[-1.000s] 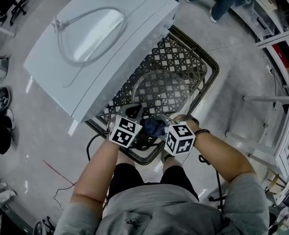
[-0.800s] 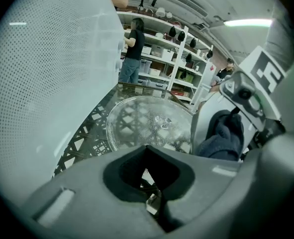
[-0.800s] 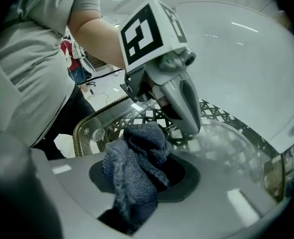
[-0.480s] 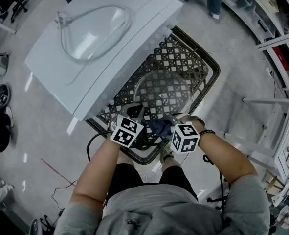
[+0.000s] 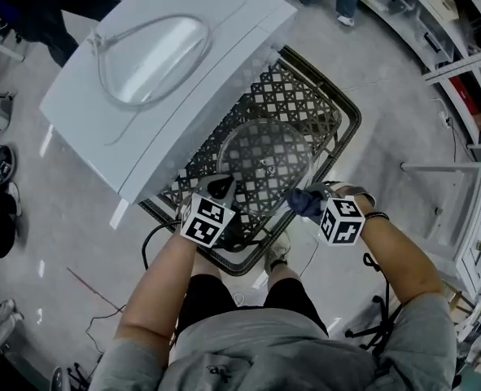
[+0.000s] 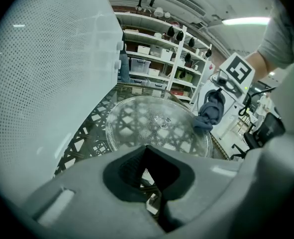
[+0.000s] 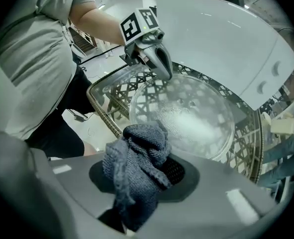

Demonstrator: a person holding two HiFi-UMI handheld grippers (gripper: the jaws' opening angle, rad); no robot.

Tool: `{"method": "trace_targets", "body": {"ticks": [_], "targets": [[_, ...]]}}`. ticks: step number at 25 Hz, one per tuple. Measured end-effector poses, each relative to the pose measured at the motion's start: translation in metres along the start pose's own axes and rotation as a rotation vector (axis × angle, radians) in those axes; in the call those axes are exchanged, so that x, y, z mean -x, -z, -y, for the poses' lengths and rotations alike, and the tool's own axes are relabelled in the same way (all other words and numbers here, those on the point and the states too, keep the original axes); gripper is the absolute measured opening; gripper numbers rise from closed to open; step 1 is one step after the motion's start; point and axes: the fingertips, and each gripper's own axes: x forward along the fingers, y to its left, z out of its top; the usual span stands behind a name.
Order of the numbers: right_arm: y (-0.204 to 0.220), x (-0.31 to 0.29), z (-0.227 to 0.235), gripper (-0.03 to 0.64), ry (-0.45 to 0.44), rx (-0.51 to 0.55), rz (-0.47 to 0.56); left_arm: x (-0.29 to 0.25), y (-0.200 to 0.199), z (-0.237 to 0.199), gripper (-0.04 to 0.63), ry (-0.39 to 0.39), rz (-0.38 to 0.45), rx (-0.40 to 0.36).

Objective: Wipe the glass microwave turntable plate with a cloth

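Head view: my left claw (image 5: 218, 187) sits at the near rim of the glass plate (image 5: 268, 149), which lies flat on the black lattice basket (image 5: 338, 112). My right claw (image 5: 312, 202), just right of that rim, pinches the dark cloth (image 5: 301, 198).

Left gripper view: the jaws are pressed together, with the plate straight ahead. I cannot tell if they bite the rim.

Right gripper view: the soft cloth is bunched between the jaws, with the plate just beyond. I judge the glass stiff, slippery and breakable, so it is best held at the rim.
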Motion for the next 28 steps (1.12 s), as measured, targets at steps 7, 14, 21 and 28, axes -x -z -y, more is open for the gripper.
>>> {"method": "trace_targets", "body": {"ticks": [7,14,21,28], "targets": [[0.000,0.000,0.004,0.144,0.029,-0.019,0.021,0.000,0.001,-0.003,-0.002,0.009,-0.012,0.016],[0.000,0.000,0.000,0.147,0.070,-0.096,0.080,-0.002,0.009,0.005,-0.002,0.007,-0.017,0.026],[-0.025,0.052,0.021,0.149,0.185,-0.231,0.230,-0.005,0.005,-0.001,-0.002,0.005,-0.069,-0.001],[-0.042,0.108,0.015,0.149,0.268,-0.396,0.358,0.000,-0.002,0.002,-0.002,-0.047,-0.131,-0.049]]}}
